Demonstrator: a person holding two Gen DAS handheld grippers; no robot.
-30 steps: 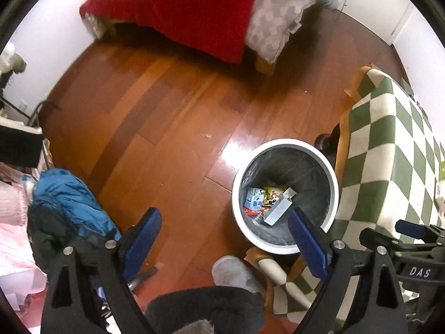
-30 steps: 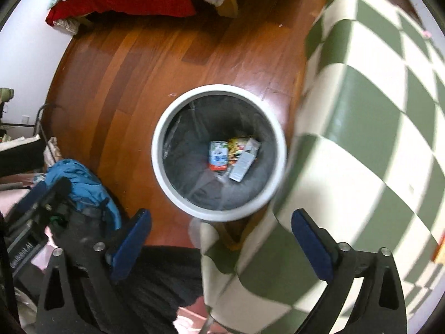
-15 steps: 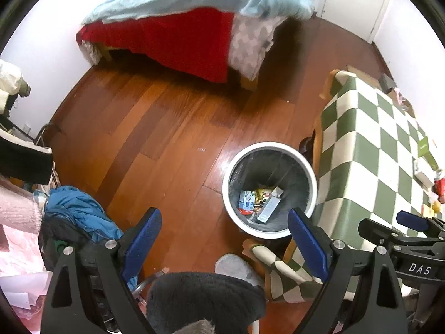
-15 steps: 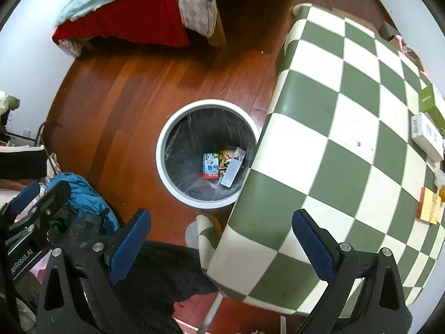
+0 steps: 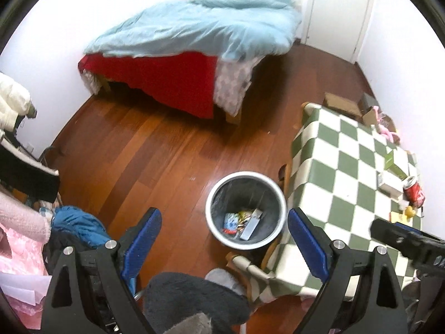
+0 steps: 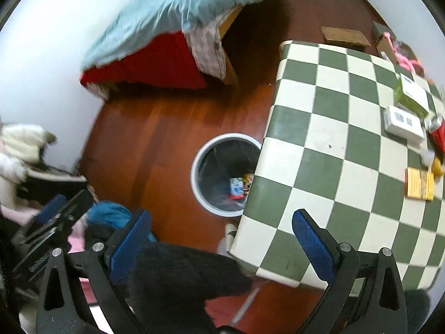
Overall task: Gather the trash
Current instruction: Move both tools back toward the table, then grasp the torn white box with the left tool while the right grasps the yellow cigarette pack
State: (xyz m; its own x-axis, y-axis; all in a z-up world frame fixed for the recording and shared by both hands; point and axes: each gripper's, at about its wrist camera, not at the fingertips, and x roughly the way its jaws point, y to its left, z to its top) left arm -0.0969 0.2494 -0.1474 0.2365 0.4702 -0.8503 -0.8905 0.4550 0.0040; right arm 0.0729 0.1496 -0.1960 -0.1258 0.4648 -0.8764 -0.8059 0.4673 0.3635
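A white-rimmed trash bin (image 5: 214, 203) with a dark liner stands on the wood floor beside the checkered table (image 5: 347, 172); several wrappers and cartons (image 5: 242, 221) lie in it. The bin also shows in the right wrist view (image 6: 196, 167), partly hidden by the table (image 6: 328, 167). A red can (image 5: 414, 190), a white box (image 6: 403, 123), a green box (image 6: 411, 97) and a yellow packet (image 6: 420, 185) lie on the table's far right. My left gripper (image 5: 224, 239) is open and empty, high above the bin. My right gripper (image 6: 221, 239) is open and empty above the table's near corner.
A bed (image 5: 194, 44) with a blue duvet and red sheet stands at the back. A blue garment pile (image 5: 75, 226) lies left. A dark chair seat (image 5: 194, 300) is below. Cardboard boxes (image 5: 343, 104) sit beyond the table.
Both grippers have risen and pulled back from the bin. The views widened: the bed, door and table items came into sight. Both stayed open and empty.
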